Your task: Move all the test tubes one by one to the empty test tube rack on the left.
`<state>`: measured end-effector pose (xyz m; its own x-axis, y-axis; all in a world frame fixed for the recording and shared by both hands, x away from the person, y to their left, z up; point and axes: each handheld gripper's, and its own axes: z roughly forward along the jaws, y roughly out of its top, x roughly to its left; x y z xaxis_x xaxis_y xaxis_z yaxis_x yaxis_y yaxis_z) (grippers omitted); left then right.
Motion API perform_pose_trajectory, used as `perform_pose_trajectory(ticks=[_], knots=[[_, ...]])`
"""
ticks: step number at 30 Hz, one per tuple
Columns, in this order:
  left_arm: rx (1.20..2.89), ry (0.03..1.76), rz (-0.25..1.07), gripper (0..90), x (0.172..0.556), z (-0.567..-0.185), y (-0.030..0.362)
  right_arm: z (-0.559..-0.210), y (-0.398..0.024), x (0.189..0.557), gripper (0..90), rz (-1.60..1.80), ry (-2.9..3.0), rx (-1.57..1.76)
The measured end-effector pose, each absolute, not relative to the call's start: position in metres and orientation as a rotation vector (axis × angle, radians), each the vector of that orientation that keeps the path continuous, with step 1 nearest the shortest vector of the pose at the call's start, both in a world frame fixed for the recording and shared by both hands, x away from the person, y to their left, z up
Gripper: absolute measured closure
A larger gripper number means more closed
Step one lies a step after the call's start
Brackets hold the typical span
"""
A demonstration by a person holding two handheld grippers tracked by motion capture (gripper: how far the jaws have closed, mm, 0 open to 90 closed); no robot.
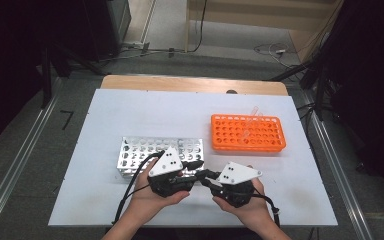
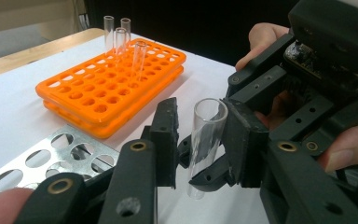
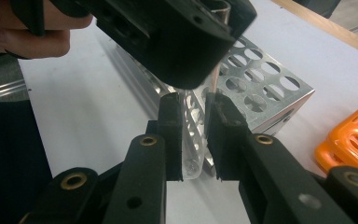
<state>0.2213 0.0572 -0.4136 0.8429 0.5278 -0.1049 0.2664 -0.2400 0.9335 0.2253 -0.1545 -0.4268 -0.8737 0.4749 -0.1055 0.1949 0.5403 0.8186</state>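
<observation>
You are gripping a clear glass test tube with the right gripper, its pads clenched on the tube's lower end, and holding it upright just above the table in front of the metal rack. You are setting the left gripper around the upper part of the same tube. Its jaws are standing on either side of the glass, and the left gripper view is showing a gap on one side, so I am reading that gripper as not yet grasping. The risk lies in the handover. If you loosen the right pads before the left ones are pressing on both sides, the tube is likely to drop and roll or crack on the tabletop. If the two grippers pull or twist against each other while both are clamped, the thin glass could snap. The jaws are also crowding each other, so a nudge could knock the tube askew. The orange rack, carrying a few tubes at its far end, is sitting well apart to the right, out of harm's way. You are working on a white sheet covering a wooden table. Metal rails are running along both sides, and cables are trailing over the grey floor beyond, in a room that is dark at the edges.
</observation>
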Motion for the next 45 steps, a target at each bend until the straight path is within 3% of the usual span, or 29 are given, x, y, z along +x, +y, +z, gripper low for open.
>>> perform_pose_trajectory(ticks=[7, 16, 21, 30, 33, 45], knots=[[1.851, 0.591, 0.294, 74.8, 0.22, -0.415, 0.054, -0.427, -0.154, 0.225, 73.8, 1.245, 2.467, 0.552], [1.84, 0.603, 0.282, 75.9, 0.222, -0.415, 0.054, -0.428, -0.156, 0.227, 72.5, 1.278, 2.461, 0.579], [1.823, 0.626, 0.29, 75.9, 0.227, -0.412, 0.058, -0.427, -0.165, 0.23, 44.4, 1.346, 2.463, 0.611], [1.807, 0.662, 0.331, 76.0, 0.241, -0.404, 0.068, -0.426, -0.203, 0.24, 7.3, 1.449, 2.396, 0.733], [1.803, 0.675, 0.334, 76.0, 0.247, -0.402, 0.072, -0.426, -0.216, 0.242, 0.3, 1.491, 2.402, 0.737], [1.792, 0.721, 0.365, 76.0, 0.27, -0.395, 0.082, -0.431, -0.263, 0.249, 0.0, 1.529, 2.36, 0.825]])
